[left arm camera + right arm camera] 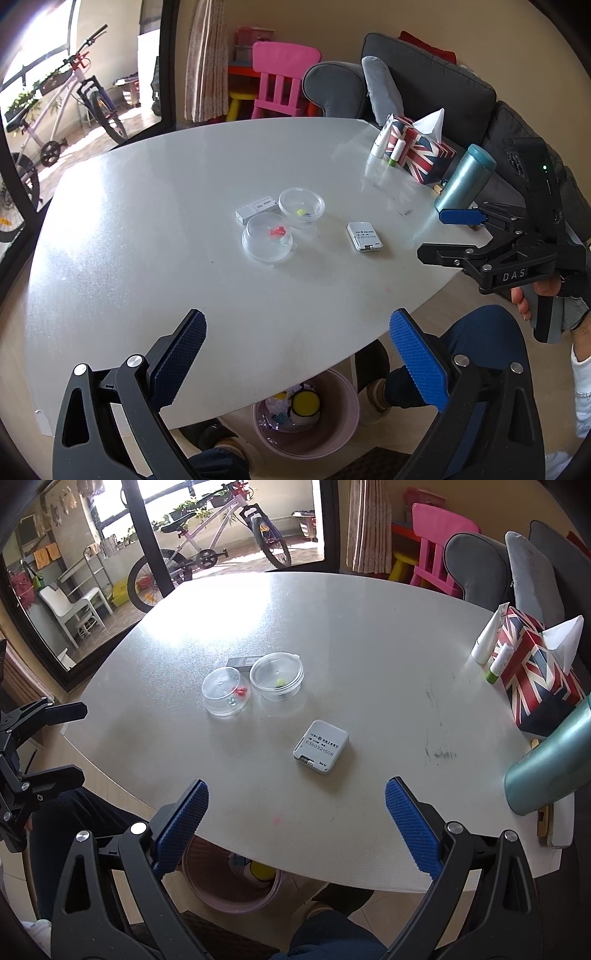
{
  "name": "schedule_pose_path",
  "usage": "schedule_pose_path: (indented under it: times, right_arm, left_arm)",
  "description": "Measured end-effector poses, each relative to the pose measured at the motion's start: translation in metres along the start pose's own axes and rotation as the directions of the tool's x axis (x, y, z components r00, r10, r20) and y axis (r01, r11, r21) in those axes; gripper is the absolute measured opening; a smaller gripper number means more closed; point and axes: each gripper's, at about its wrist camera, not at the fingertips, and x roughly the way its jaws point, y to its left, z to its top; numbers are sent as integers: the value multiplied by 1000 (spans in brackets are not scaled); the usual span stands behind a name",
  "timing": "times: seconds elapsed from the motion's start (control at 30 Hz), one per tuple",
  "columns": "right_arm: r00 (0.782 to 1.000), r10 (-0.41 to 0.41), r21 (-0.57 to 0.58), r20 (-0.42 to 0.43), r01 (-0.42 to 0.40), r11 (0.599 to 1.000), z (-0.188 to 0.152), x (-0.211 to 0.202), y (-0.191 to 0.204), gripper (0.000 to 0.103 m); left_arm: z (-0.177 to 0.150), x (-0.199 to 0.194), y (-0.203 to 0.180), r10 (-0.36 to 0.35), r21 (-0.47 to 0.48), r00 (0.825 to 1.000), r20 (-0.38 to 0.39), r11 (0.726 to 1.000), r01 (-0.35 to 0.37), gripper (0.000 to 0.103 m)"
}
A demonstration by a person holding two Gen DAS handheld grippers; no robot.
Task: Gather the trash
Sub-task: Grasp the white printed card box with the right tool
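Seemingly, nothing has yet been picked up: on the table (369,635) two clear plastic cups (225,690), a small box (256,209) and a white card-like device (320,746) are left. Both the left gripper (295,350) and right gripper (295,823) are held spread and empty. A reach forward is called for. The pink bin (343,410) beneath is shown fuller by the left view.

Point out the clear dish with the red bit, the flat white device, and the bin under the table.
clear dish with the red bit (226,696), right wrist view, its clear top
flat white device (320,746), right wrist view, printed face
bin (341,424), left wrist view, pink rim
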Motion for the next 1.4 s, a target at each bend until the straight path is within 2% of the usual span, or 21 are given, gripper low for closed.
schedule_pose_path:
  times: [0.4,0.63,0.9,1.03,1.13,1.2,1.27,1.4]
  right_arm:
    - [997,-11,-14,-79,10,1000,22,46,-14,95]
    - [991,-8,-21,-136,5,1000,25,74,-20,95]
    - [987,9,-24,-161,-13,1000,26,92,-18,94]
    - [985,4,-35,-171,-10,999,26,99,-18,85]
    - [987,-4,-39,-160,-2,999,27,99,-19,83]
    - [988,-20,-55,-155,12,998,28,99,-17,77]
    - [987,-40,-71,-153,30,997,29,98,-16,67]
    - [988,-53,-90,-145,40,995,27,95,-14,57]
  left_arm:
    - [16,8,8,4,-4,1000,-3,1000,-4,96]
    - [21,12,14,10,-7,1000,-8,1000,-10,96]
    - [22,20,17,8,-16,1000,-20,1000,-9,96]
    - [21,23,19,6,-21,1000,-25,1000,-6,96]
    - [21,24,20,1,-32,1000,-26,999,-2,96]
    - [20,26,20,-1,-33,1000,-29,999,0,96]
    - [20,26,19,-2,-32,1000,-31,999,1,96]
    - [20,28,18,-11,-36,1000,-30,999,10,96]
